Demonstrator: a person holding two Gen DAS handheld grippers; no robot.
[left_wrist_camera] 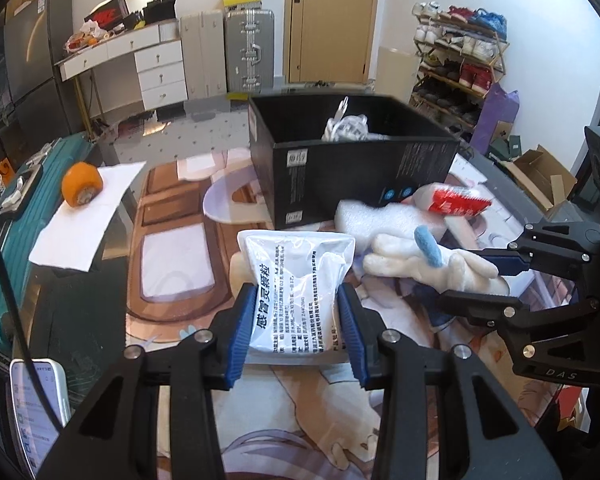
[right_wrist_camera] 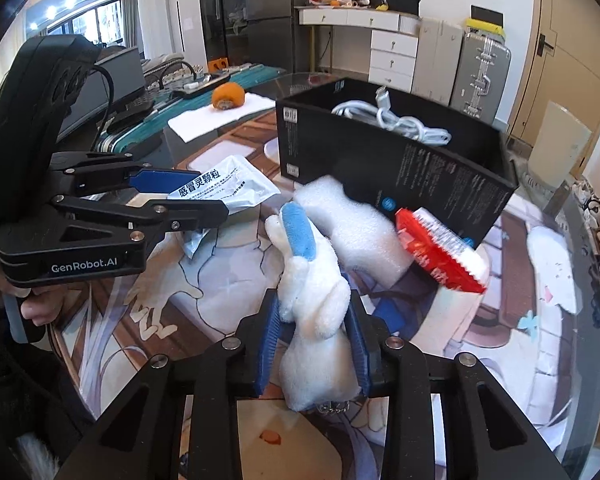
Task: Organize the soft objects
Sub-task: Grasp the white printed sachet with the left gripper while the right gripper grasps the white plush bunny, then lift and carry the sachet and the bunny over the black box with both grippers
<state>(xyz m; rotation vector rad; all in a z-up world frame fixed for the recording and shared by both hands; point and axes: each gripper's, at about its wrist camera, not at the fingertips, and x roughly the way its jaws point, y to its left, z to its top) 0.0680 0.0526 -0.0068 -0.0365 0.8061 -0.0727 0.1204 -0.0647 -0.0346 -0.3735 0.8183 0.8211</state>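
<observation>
The left gripper is squeezing a white pouch just in front of the black box, its blue pads pressing both sides. To the right, the right gripper is clamping a white plush toy near the box's front wall, beside a foam block.

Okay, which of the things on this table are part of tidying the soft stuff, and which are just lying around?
Part of the job:
- white sachet, held in the left tool
- white plush toy, held in the right tool
- white foam piece
- red and white packet
- black box

Just lying about:
- orange fruit on white paper
- phone
- white cable, inside the box
</observation>
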